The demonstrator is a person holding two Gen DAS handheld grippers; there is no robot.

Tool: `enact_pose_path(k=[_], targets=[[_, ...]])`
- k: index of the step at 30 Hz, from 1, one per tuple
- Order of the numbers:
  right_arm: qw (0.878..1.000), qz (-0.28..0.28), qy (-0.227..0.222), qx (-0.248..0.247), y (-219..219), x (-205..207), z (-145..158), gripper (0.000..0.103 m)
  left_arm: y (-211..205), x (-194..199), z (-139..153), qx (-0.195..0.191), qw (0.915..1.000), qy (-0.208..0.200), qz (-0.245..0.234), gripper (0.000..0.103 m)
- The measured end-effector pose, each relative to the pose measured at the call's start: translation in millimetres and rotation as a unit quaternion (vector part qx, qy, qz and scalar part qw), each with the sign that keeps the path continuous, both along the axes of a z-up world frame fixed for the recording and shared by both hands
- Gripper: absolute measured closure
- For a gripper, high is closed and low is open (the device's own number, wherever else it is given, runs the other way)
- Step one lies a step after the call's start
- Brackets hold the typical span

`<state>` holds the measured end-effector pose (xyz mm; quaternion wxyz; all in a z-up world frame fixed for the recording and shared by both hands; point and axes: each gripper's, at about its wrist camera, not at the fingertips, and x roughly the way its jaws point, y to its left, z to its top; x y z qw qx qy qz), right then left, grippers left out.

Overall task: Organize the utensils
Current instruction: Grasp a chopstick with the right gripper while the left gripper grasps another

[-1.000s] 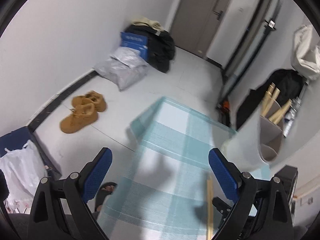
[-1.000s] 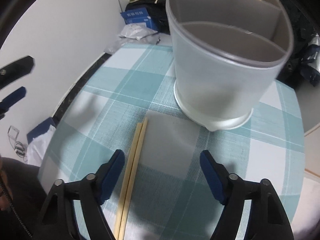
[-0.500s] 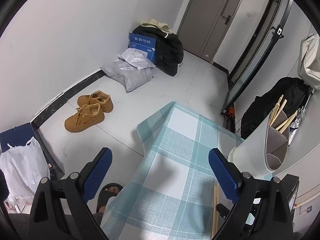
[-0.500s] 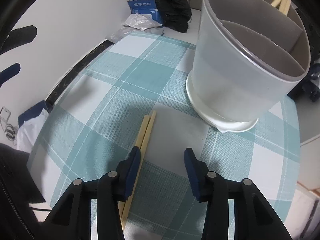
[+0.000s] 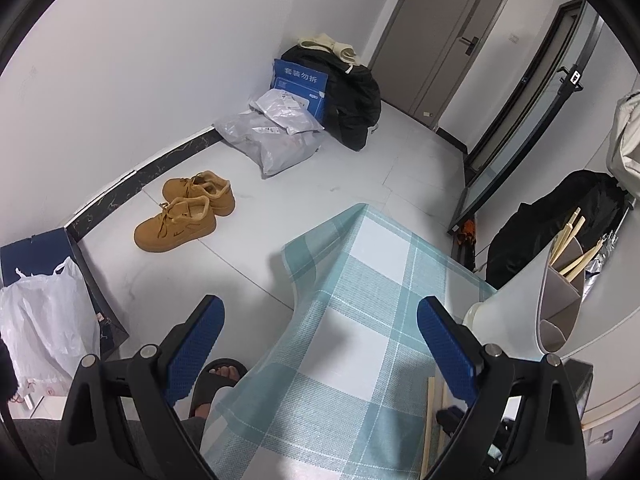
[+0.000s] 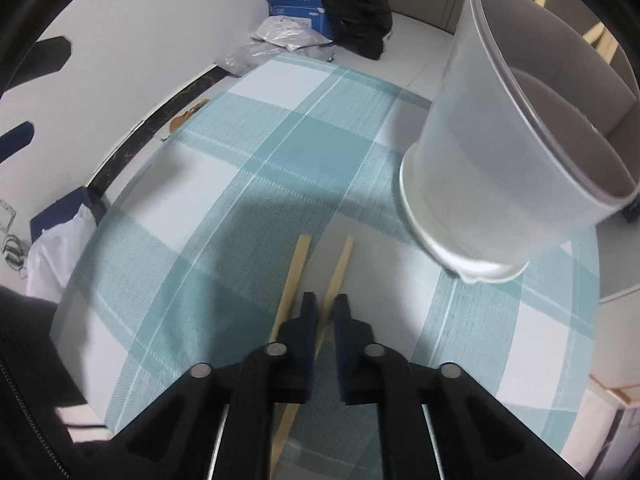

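Wooden chopsticks lie at about six o'clock on the checked tablecloth (image 6: 280,128), and my job is to get them into the utensil holder (image 6: 500,140) at two o'clock, where other sticks already stand. Going left to right: my left gripper (image 5: 318,350) hangs over the table edge, jaws wide apart and empty, I judge simply keeping clear. The left chopstick (image 6: 294,276) lies loose just outside my right gripper (image 6: 326,312). That claw has just been closing and now pinches the right chopstick (image 6: 340,266) between its nearly touching pads, ready to lift toward the holder.
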<state>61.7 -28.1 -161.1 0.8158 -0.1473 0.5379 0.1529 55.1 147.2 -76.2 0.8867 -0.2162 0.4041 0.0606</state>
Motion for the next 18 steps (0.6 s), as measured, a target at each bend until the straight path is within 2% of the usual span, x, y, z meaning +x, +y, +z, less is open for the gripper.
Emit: enact_pose_path(k=[8, 18], targets=[[1.000, 0.019, 0.019, -0.010, -14.6, -24.0, 1.2, 0.097, -0.8, 0.2, -1.3, -0.005, 1.0000, 0.004, -0.003, 0.009], [0.999, 0.034, -0.005, -0.006, 4.7, -1.9, -5.2, 0.095, 5.6, -0.4, -3.7, 0.001, 0.9999, 0.011, 0.008, 0.009]])
